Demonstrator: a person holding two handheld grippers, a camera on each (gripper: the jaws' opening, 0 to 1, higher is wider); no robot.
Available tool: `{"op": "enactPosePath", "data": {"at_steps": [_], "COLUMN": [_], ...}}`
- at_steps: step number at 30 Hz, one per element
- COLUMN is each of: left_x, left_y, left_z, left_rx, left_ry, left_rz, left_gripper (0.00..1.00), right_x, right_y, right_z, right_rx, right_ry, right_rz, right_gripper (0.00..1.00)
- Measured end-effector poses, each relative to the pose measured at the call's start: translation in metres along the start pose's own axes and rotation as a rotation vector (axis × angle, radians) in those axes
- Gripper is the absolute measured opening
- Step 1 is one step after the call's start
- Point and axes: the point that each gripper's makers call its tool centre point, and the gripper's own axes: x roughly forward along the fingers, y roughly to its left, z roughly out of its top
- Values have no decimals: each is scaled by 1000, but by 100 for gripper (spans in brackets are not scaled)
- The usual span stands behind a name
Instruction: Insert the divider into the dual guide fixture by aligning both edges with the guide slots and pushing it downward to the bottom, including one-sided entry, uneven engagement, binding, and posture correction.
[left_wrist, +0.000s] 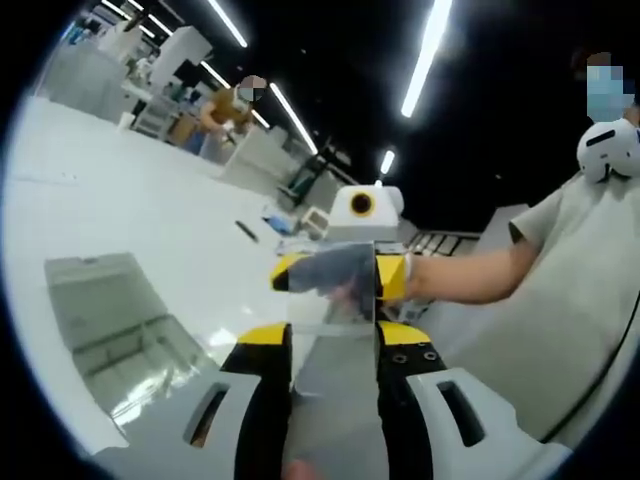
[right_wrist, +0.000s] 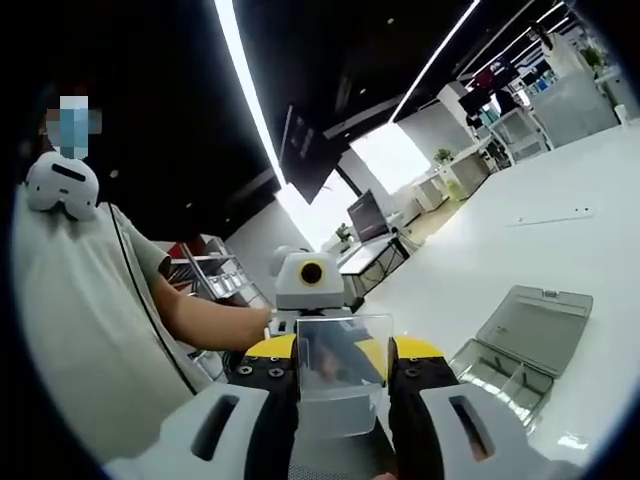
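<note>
Clear divider, a thin see-through plate, sits between the two grippers and above the white table, off the fixture. The right gripper has its jaws closed on the near edge of the plate. The left gripper clamps the opposite edge the same way, jaws narrow with the plate between them. In each view the other gripper faces back from just beyond the far edge of the plate.

Handling guess: plate looks light, rigid, smooth plastic, likely slippery against the pads and prone to twisting if gripped at one corner. Flat edge grip on both ends, as held now, suits keeping it square for the slots. Thin clear sheet may crack or scratch if forced while binding.

The dual guide fixture, a clear box-like tray with compartments, lies on the table to the right of the right gripper, and left and below the left gripper, apart from the plate.

No readable writing, brand or label anywhere. A person's arm reaches to the right gripper.
</note>
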Motion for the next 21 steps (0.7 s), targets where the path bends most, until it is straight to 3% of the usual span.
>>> {"op": "enactPosePath", "data": {"at_steps": [19, 21], "left_x": [-1, -2], "left_y": [9, 15], "left_z": [-6, -7], "left_rx": [51, 58], "left_ry": [44, 50], "left_rz": [108, 140], "left_gripper": [36, 37], "right_x": [4, 4], "right_y": [-17, -20], "right_z": [0, 1], "right_rx": [1, 8], "right_ry": [26, 26], "right_rz": [-104, -114], "right_gripper": [30, 30]}}
